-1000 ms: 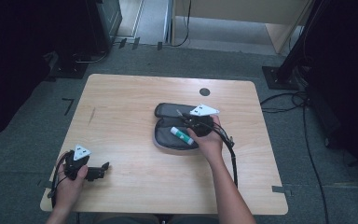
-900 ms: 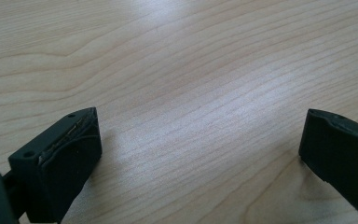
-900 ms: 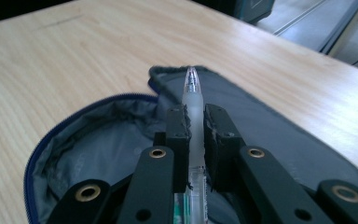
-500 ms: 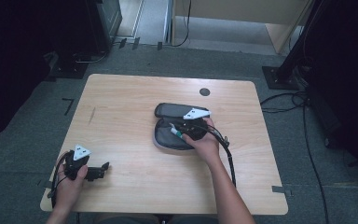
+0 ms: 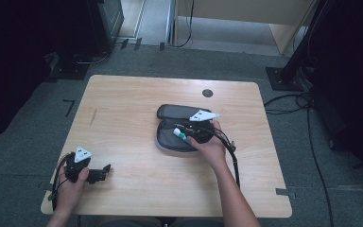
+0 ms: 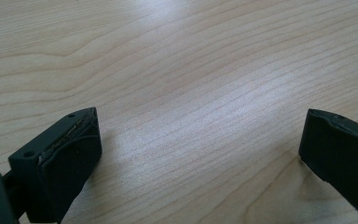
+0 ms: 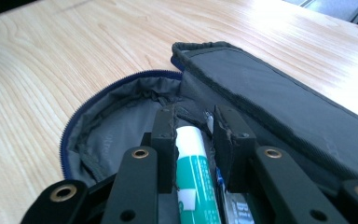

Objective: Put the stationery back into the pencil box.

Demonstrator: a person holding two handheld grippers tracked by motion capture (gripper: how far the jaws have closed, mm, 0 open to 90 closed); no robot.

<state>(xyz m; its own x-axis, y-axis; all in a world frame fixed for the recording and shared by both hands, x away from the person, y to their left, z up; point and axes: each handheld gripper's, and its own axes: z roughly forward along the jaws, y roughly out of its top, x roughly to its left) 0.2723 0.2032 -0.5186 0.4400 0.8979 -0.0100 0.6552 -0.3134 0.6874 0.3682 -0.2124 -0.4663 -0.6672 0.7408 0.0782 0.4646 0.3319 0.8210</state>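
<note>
Open pencil case [image 5: 179, 137], grey-lined with a blue zip, near the middle of the table [image 5: 123, 104]. Your right gripper [image 7: 195, 135] reaches into the case; a white-and-green glue stick [image 7: 193, 172] lies in the case between its jaws, which have just been opening, the left pad touching the stick, the right pad just beside it. Your left gripper [image 6: 200, 140] rests well apart from the case, at the table's near left corner, jaws spread wide over bare wood, holding nothing.
</note>
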